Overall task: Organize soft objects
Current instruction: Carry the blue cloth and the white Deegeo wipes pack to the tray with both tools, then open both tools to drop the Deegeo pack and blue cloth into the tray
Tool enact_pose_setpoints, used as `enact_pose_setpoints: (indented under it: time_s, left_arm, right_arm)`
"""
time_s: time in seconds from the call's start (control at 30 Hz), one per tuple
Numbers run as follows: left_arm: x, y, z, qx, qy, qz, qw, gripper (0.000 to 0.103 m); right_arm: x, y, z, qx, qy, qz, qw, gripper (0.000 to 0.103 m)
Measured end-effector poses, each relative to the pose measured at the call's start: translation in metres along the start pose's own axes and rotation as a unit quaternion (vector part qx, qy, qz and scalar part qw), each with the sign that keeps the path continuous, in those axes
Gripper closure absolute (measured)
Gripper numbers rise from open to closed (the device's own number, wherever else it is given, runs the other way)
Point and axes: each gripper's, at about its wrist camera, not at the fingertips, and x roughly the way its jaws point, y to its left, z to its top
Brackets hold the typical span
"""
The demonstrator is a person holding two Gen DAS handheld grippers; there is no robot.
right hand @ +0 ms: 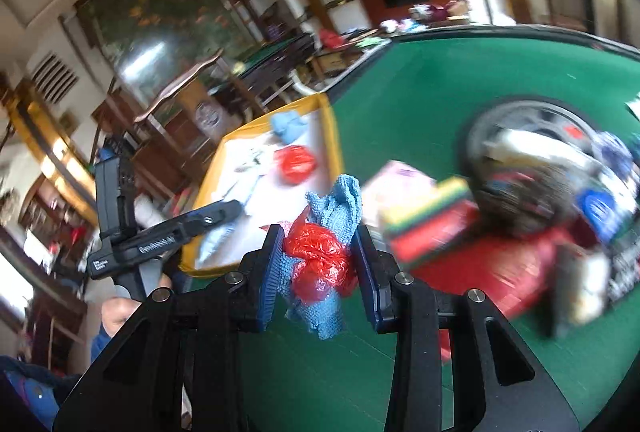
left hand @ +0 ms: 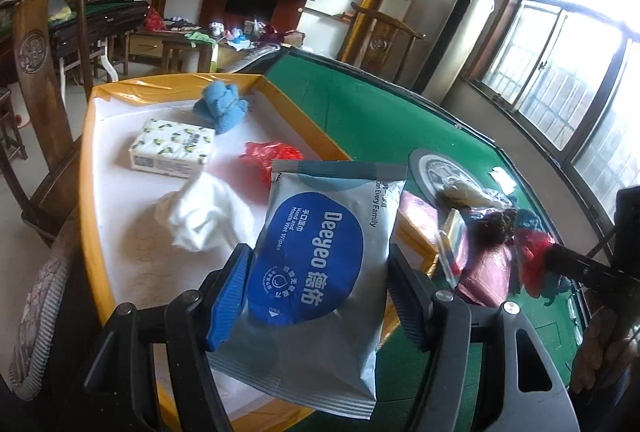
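My left gripper (left hand: pixel 316 272) is shut on a grey and blue pack of wet wipes (left hand: pixel 320 264), held above the yellow-rimmed white tray (left hand: pixel 92 168). In the tray lie a tissue pack (left hand: pixel 172 148), a blue cloth (left hand: pixel 222 104), a red plastic bag (left hand: pixel 272 154) and a white cloth (left hand: pixel 208 216). My right gripper (right hand: pixel 318 264) is shut on a blue cloth (right hand: pixel 336 208) bunched with a red plastic bag (right hand: pixel 320 252), above the green table (right hand: pixel 420 92). The tray also shows in the right wrist view (right hand: pixel 334 136), to the left and beyond.
A pile of mixed items (left hand: pixel 488 228) lies on the green table (left hand: pixel 360 112) right of the tray, near a round hub (left hand: pixel 444 168). Wooden chairs (left hand: pixel 36 44) stand at the left. The right wrist view is blurred.
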Motion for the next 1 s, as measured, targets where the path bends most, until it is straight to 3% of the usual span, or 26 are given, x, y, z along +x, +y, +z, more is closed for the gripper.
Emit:
enact_pose_setpoints:
  time_s: [0.23, 0.53, 0.9, 1.0]
  left_arm:
    - [0.0, 0.013, -0.003, -0.006, 0.01, 0.039, 0.9992, 0.037]
    - [-0.006, 0.021, -0.003, 0.007, -0.014, 0.116, 0.9931, 0.037]
    - [-0.008, 0.019, -0.005, 0.01, -0.02, 0.104, 0.9943, 0.036]
    - [-0.009, 0.015, -0.005, 0.013, -0.02, 0.104, 0.9943, 0.036]
  right_arm:
    - [0.072, 0.034, 0.014, -0.031, 0.046, 0.002, 0.998, 0.068]
    - [0.145, 0.05, 0.02, -0.061, 0.087, -0.04, 0.994, 0.068]
    - [0.159, 0.053, 0.006, -0.108, 0.111, -0.071, 0.985, 0.062]
    - [0.158, 0.055, 0.004, -0.12, 0.104, -0.079, 0.984, 0.051]
